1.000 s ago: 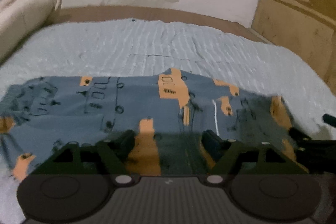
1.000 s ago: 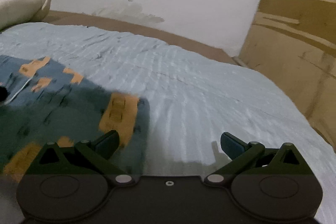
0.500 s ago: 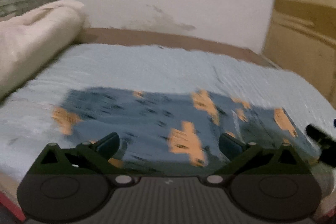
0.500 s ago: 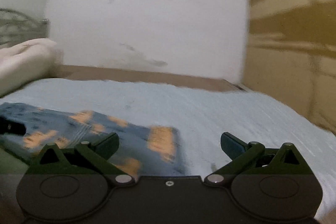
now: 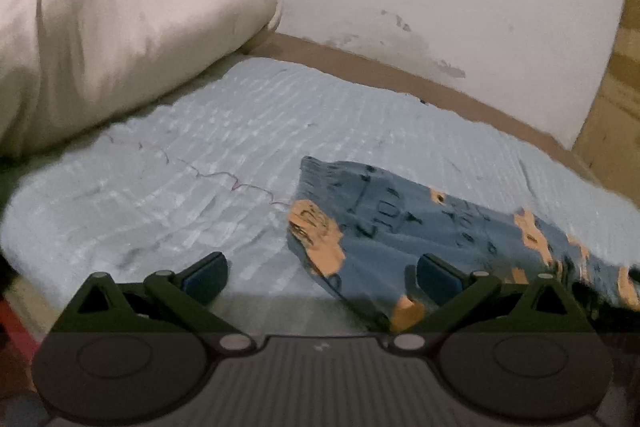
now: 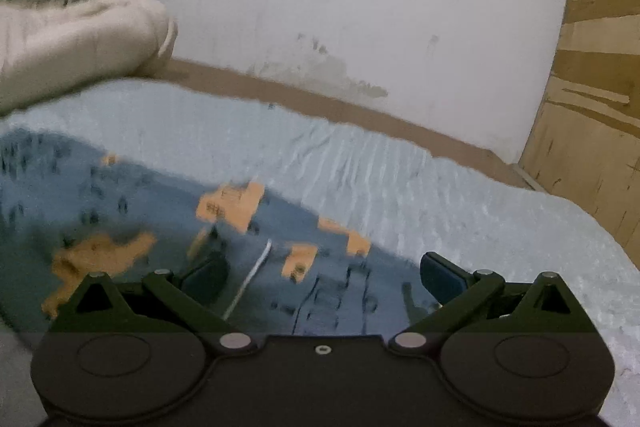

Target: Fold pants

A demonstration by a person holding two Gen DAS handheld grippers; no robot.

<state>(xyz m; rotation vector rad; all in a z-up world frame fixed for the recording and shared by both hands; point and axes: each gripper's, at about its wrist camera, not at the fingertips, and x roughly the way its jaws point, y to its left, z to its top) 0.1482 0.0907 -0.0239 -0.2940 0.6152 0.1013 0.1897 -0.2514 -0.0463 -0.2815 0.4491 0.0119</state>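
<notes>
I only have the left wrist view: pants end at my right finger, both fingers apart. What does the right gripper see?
Observer: The right gripper is open over the pants, nothing between its fingers.
Operator: Anything on the fabric there that I can't see?
Observer: A white drawstring lies on the pants between its fingers.
Operator: How far right do the pants run?
Observer: Their edge ends near the right finger; bare light-blue bedspread lies beyond.

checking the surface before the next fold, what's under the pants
The pants lie on a light blue bedspread. Whatever sits beneath the folded fabric is covered.
</notes>
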